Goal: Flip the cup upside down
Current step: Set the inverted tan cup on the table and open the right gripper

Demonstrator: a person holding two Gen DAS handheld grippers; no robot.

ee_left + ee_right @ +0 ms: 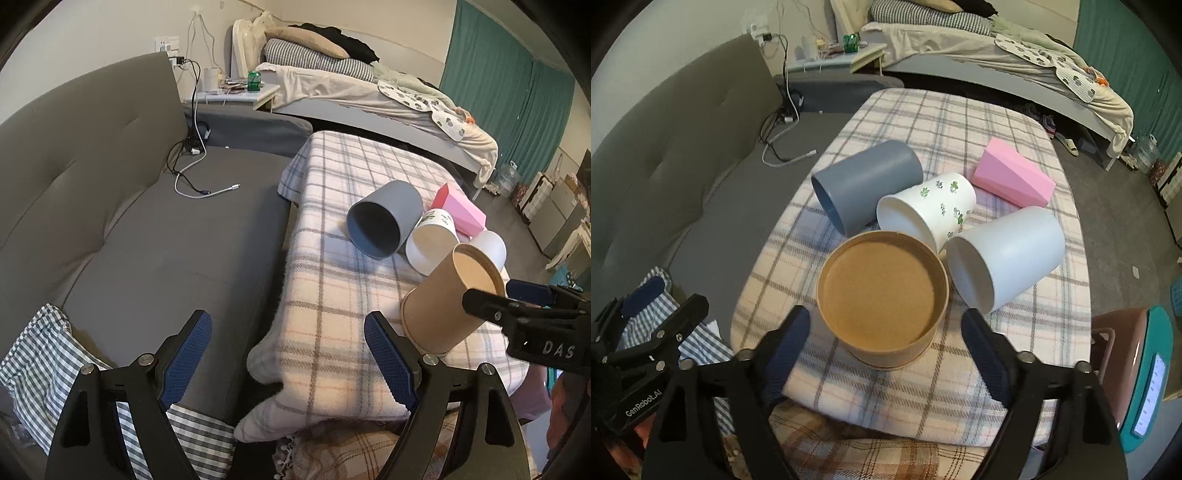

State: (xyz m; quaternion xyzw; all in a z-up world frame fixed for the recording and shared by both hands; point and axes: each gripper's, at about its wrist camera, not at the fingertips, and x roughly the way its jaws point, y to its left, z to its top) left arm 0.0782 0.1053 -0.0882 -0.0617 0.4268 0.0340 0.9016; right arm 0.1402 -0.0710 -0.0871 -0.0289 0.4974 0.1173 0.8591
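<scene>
Across the left half of the left wrist view stretches the grey sofa (129,221), with a bed (369,92) along the upper right of the frame; neither plays a part. Filling the centre is the worktop under a plaid blanket (942,118), which carries five cups bunched together. Four lie on their sides at mid-frame: a grey cup (868,184), a white cup (1008,258), a leaf-printed cup (931,206) and a pink cup (1015,177). Nearest the lower centre stands the brown paper cup (882,299), its base uppermost and its rim down on the blanket, leaning a little in the left wrist view (450,299). The flip looks essentially done. Its right hand-held gripper (886,350) has its fingers spread wide to either side of the brown cup without touching it, probably a release. At lower centre of its own view, the left hand-held gripper (288,354) is likewise spread apart and holds nothing, hovering over the blanket's edge out of the way.
</scene>
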